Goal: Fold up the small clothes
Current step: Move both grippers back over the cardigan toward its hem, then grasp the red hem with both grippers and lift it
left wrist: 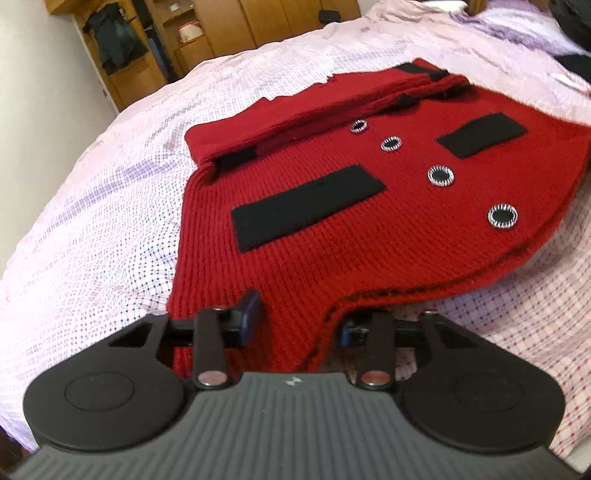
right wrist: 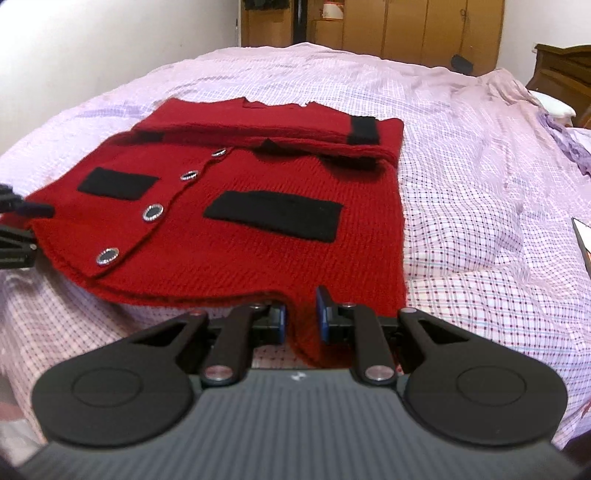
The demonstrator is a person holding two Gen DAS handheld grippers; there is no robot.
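Nearest the lens on the right side, the right gripper (right wrist: 301, 317) has its blue-padded jaws nearly together with a bunched corner of the red ribbed-knit child's cardigan (right wrist: 258, 236) between them; the fabric passes straight through the narrow gap and drapes toward the camera, so this reads as a firm pinch on the hem. Over on the other side, the left gripper (left wrist: 301, 319) straddles the matching hem corner with its jaws set wider. Red knit fills the space between the pads, and one blue fingertip (left wrist: 251, 314) sits against the cloth, but whether both pads truly press on it I cannot tell.

Moving outward, the cardigan lies front-up on the pink and lilac checked bedsheet (right wrist: 480, 184), with both hem corners at the near edge. Two black rectangular pocket patches (right wrist: 275, 214) flank a diagonal row of black buttons with sparkly rims (right wrist: 153, 213). At the far end, both sleeves with black cuff bands (right wrist: 364, 129) are already laid across the chest, which makes the garment a compact rectangle.

Holding the two bottom corners at once probably serves to lift the hem evenly and carry it over to the collar without skewing the fold. Beyond the bed stand wooden wardrobes (right wrist: 424, 29).
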